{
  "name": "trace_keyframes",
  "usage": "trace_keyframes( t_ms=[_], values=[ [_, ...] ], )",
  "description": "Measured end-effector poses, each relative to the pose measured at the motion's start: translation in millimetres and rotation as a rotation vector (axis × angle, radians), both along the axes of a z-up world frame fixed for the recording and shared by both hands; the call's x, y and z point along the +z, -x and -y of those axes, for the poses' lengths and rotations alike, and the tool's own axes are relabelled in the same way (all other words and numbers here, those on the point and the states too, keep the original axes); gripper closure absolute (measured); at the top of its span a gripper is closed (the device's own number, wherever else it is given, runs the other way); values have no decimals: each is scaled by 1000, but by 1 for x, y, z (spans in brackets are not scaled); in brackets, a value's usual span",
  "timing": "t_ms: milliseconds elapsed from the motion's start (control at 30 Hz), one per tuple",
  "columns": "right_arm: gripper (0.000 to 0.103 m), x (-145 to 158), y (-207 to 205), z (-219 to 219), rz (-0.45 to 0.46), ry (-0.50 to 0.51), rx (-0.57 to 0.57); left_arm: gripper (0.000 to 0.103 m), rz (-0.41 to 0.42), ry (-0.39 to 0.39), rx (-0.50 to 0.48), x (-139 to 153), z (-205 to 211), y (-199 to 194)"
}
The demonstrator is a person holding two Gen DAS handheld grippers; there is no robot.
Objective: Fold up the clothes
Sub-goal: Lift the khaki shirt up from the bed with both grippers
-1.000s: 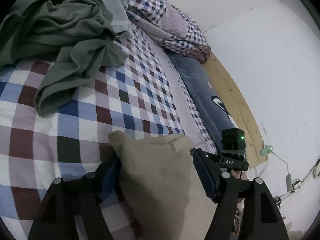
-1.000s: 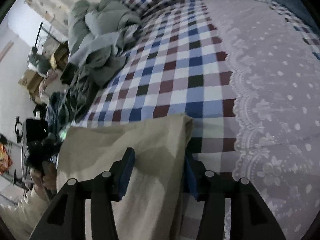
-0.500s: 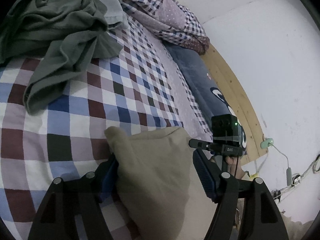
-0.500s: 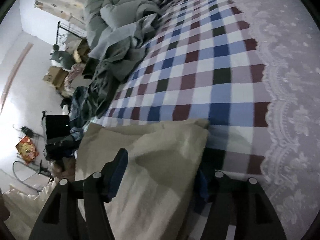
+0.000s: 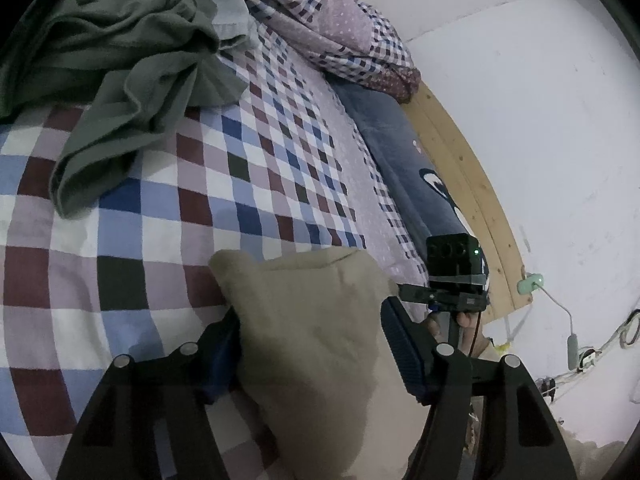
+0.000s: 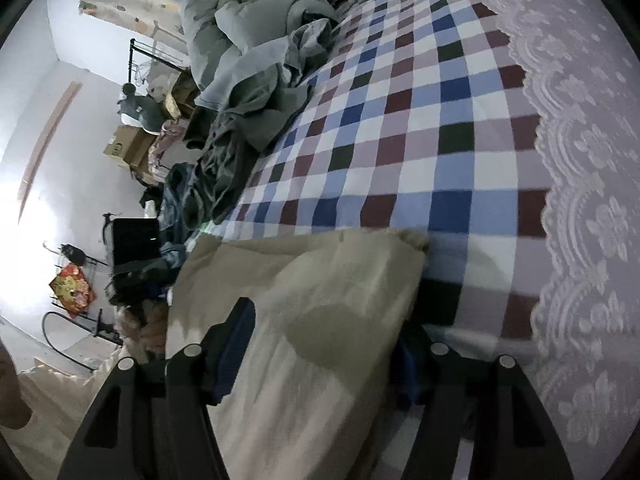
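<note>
A beige garment (image 5: 304, 360) lies flat on the plaid bedsheet (image 5: 132, 264), its far edge toward the pillows. My left gripper (image 5: 308, 316) straddles one far corner; its jaws are closing with the cloth between them, and the pads do not visibly press on it. My right gripper (image 6: 324, 324) straddles the other corner of the beige garment (image 6: 300, 272), jaws wide, the left pad above the cloth and the right pad half hidden by its edge. Each view shows the other gripper's body (image 5: 456, 276) (image 6: 132, 240) in a hand.
A heap of grey-green clothes (image 5: 120, 60) (image 6: 256, 60) lies at the far left of the bed. A plaid pillow (image 5: 332, 28), a blue cushion (image 5: 408, 168) and a wooden bed rail (image 5: 472, 184) run along the wall. Boxes and clutter (image 6: 132, 148) stand beyond the bed.
The right gripper's jaws have widened around the beige cloth and it has tipped, showing more of the room. The left gripper has hardly moved.
</note>
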State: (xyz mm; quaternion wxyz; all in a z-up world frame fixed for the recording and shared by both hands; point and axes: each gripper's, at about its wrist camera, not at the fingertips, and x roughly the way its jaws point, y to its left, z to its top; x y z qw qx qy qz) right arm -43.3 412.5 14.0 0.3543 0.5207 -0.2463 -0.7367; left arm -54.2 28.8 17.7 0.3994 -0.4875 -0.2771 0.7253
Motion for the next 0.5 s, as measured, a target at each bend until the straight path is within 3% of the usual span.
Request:
trace_keyframes(
  t_ms=[267, 500],
  values=[
    [36, 3, -15, -10, 34, 25, 13, 33, 34, 12, -35, -2, -2, -3],
    [35, -7, 3, 5, 26, 22, 14, 36, 39, 4, 0, -5, -5, 1]
  ],
)
